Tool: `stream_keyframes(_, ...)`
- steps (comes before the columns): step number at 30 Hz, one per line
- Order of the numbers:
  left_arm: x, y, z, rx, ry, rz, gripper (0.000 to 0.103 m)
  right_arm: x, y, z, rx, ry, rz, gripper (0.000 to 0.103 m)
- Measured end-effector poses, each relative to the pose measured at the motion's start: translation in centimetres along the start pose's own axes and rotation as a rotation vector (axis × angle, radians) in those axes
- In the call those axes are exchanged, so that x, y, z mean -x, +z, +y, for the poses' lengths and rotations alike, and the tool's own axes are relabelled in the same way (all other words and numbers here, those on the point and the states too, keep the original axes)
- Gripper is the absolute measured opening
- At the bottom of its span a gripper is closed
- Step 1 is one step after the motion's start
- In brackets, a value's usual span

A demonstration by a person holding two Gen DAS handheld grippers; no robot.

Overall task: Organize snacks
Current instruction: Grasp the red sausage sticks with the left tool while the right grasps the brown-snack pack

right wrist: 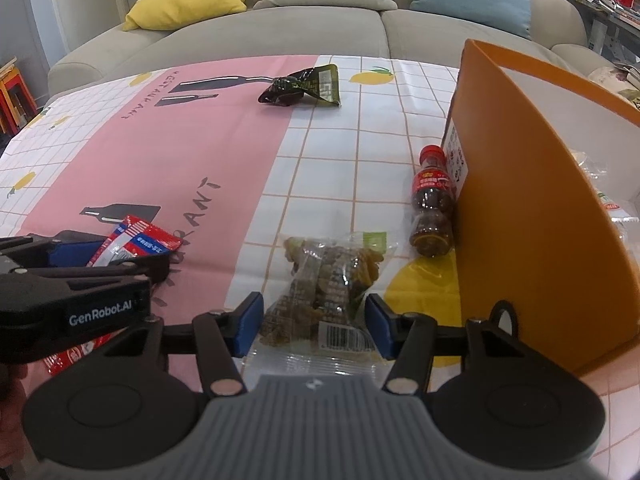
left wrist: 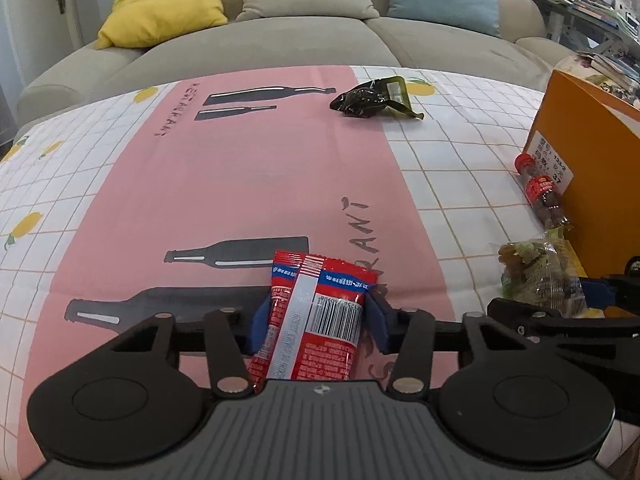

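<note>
I have the red snack packet [left wrist: 320, 320] pinched between the blue pads of my left tongs [left wrist: 318, 320], low over the pink part of the table [left wrist: 224, 184]; my right tongs [right wrist: 314, 324] stand open astride the clear bag of brownish snacks [right wrist: 332, 276], pads just beside it and not yet closed. This looks like the pick-up step; next I would close the right on the bag and carry both to the orange box [right wrist: 520, 184], clearing the small red-capped bottle [right wrist: 434, 204] lying against its wall; the dark green packet [right wrist: 304, 86] waits farther off.
</note>
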State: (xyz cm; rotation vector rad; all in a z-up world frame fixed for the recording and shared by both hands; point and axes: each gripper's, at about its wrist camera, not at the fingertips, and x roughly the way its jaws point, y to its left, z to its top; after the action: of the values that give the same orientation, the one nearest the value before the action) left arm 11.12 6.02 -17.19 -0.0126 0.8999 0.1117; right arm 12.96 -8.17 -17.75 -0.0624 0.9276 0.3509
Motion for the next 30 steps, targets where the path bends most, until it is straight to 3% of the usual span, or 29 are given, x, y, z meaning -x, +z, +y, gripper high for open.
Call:
stream_keyframes(4, 0.3, 0.1, -0.1, -0.002, -0.008, 0.005, 0.044, 0.0, 0.1, -0.2, -0.012, 0.006, 0.004, 0.050)
stream_keyframes(17, 4.0, 2.1, 1.0, 0.094, -0.056, -0.034, 0.043, 2.8, 0.7, -0.1, -0.042, 0.060, -0.035, 0.047)
stream_keyframes(30, 9.7, 5.0, -0.4, 0.135, -0.162, -0.074, 0.043, 10.0, 1.6, -1.1, -0.074, 0.092, -0.129, 0.046)
